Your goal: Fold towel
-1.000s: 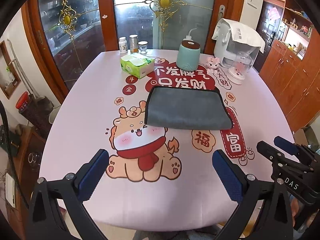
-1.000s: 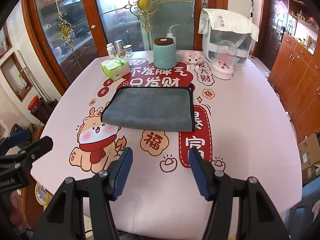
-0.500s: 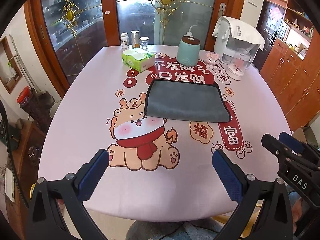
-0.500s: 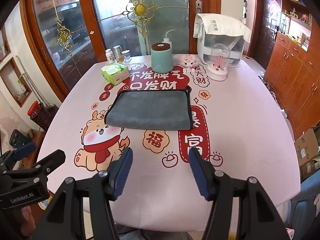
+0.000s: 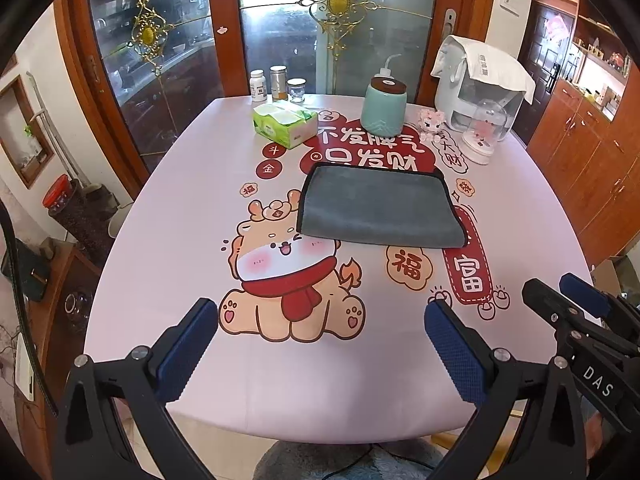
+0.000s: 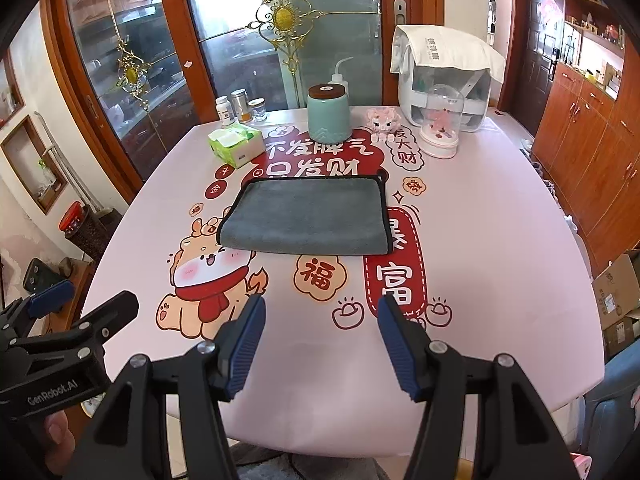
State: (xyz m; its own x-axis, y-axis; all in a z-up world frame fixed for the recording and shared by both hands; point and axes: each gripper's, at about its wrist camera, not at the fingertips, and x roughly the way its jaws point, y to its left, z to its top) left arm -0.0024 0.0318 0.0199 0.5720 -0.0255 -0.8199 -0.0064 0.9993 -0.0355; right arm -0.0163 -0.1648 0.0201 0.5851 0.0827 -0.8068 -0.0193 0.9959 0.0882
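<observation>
A grey towel (image 5: pixel 378 206) with a black hem lies folded flat in the middle of the pink printed table (image 5: pixel 168 240); it also shows in the right wrist view (image 6: pixel 306 216). My left gripper (image 5: pixel 320 344) is open and empty, held over the table's near edge, well short of the towel. My right gripper (image 6: pixel 322 340) is open and empty, also over the near edge. Each gripper shows at the side of the other's view: the right gripper (image 5: pixel 576 304) and the left gripper (image 6: pixel 72 312).
At the table's far end stand a green tissue pack (image 5: pixel 285 124), three small jars (image 5: pixel 278 82), a teal canister (image 5: pixel 384 106), a pink toy (image 5: pixel 432 120), a glass dome ornament (image 5: pixel 486 130) and a white appliance (image 5: pixel 476 80). Glass doors stand behind, wooden cabinets to the right.
Both grippers have drawn back and up from the table, so the towel looks farther and smaller. The towel has not moved. Both grippers stay open.
</observation>
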